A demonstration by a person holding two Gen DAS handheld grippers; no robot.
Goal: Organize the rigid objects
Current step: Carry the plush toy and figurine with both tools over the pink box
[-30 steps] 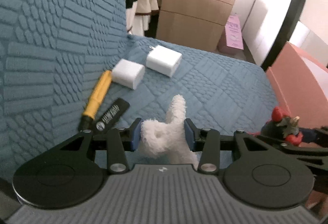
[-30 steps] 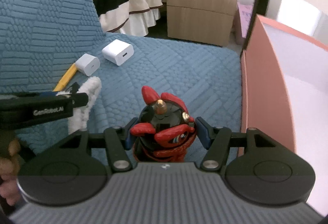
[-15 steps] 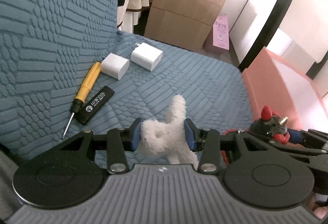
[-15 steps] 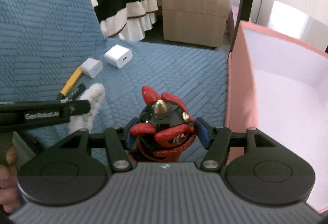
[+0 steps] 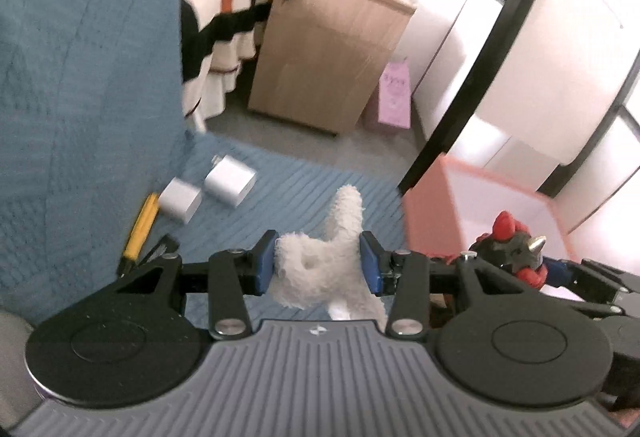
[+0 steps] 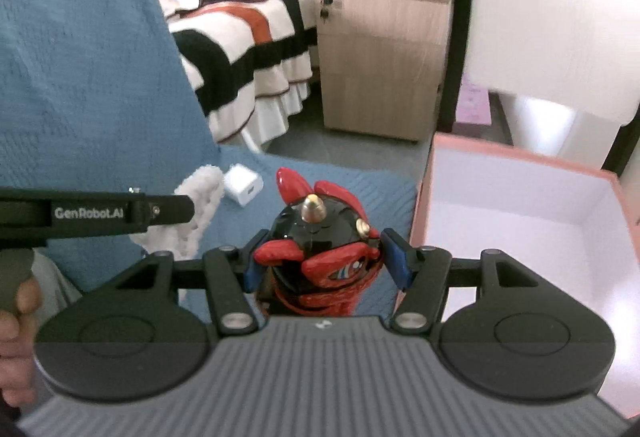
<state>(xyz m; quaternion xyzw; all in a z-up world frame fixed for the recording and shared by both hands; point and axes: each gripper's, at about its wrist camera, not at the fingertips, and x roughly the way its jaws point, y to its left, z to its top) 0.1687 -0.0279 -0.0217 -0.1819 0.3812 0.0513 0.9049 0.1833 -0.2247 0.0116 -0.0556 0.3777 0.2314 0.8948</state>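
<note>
Two grippers each carry a toy above the blue quilted sofa seat point(image 5: 288, 197). The left gripper point(image 5: 317, 264) has its jaws clenched on a white fluffy toy point(image 5: 320, 265), a woolly lump with one limb sticking upward and a small dimple in its side; it hangs clear of the seat. The right gripper point(image 6: 326, 261) has its jaws grasping a figurine point(image 6: 320, 249), glossy black and round, with red crest-like pieces on top, a brass spike and red wrappings lower down; it sits just left of the pink box's near wall. That box point(image 6: 520, 165) is open-topped, pink outside and white inside, standing at the seat's right edge with its inside bare. At the seat's back edge, against the upright blue backrest point(image 5: 88, 77), lie two white chargers point(image 5: 230, 181) side by side, a yellow screwdriver point(image 5: 140, 229) and a dark stick-like item point(image 5: 160, 249) beside it. Between the chargers and the box the seat lies open. Beyond the seat's far edge are grey floor, a wooden cabinet point(image 6: 380, 57) and a striped bed point(image 6: 248, 37).
</note>
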